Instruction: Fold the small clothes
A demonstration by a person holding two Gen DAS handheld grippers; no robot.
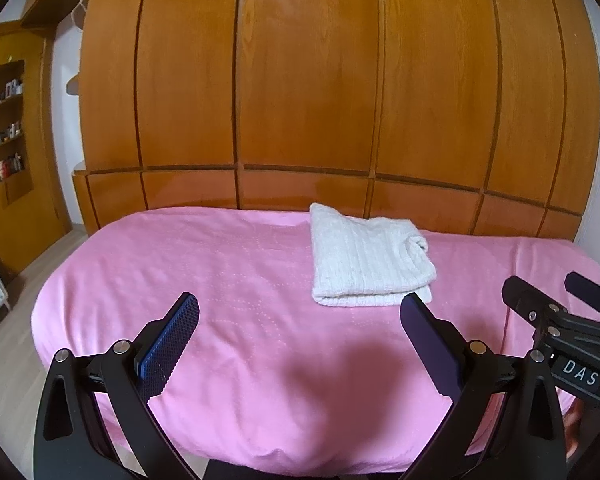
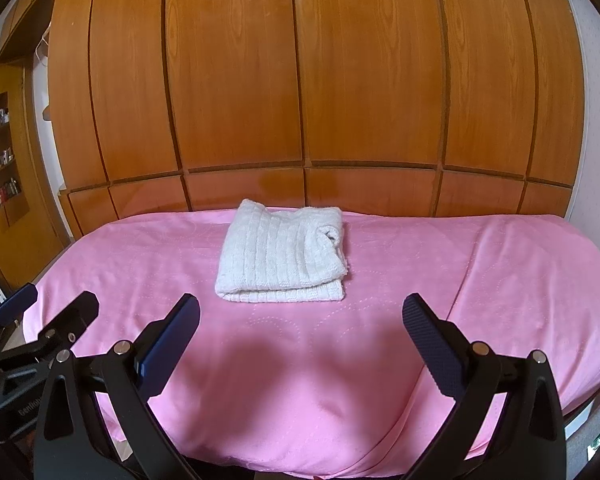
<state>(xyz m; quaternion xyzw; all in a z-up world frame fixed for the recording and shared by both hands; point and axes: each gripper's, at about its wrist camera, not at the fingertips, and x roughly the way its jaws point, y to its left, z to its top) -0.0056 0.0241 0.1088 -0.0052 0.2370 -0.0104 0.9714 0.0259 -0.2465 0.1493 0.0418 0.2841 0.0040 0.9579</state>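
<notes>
Left wrist view looks along the left gripper (image 1: 300, 312), whose two dark fingers (image 1: 172, 344) stand spread wide apart with nothing between them. They hang above the near part of a bed covered by a pink bedspread (image 1: 220, 272). A white ribbed knit garment (image 1: 364, 260), already folded into a neat, roughly square stack, lies on the bedspread beyond the fingertips, toward the far edge of the bed and to the right of centre; its rolled edge faces right. It is apart from both fingers. At the right margin the right gripper (image 1: 556, 292) pokes in, its fingers parted and empty, hovering over the right side of the bed, clear of the garment. Behind the bed stands a glossy wooden wardrobe (image 1: 308, 92), and a shelf niche with small bottles (image 1: 8, 132) sits at far left.

Right wrist view shows the right gripper (image 2: 300, 312) with its fingers (image 2: 432, 344) likewise wide apart, holding nothing, above the near bedspread (image 2: 460, 280). The folded garment (image 2: 284, 256) rests ahead and left of centre, near the far edge by the wardrobe (image 2: 300, 80), untouched. The left gripper (image 2: 52, 300) appears at the left margin, parted and empty, over the bed's left edge, well apart from the garment.
</notes>
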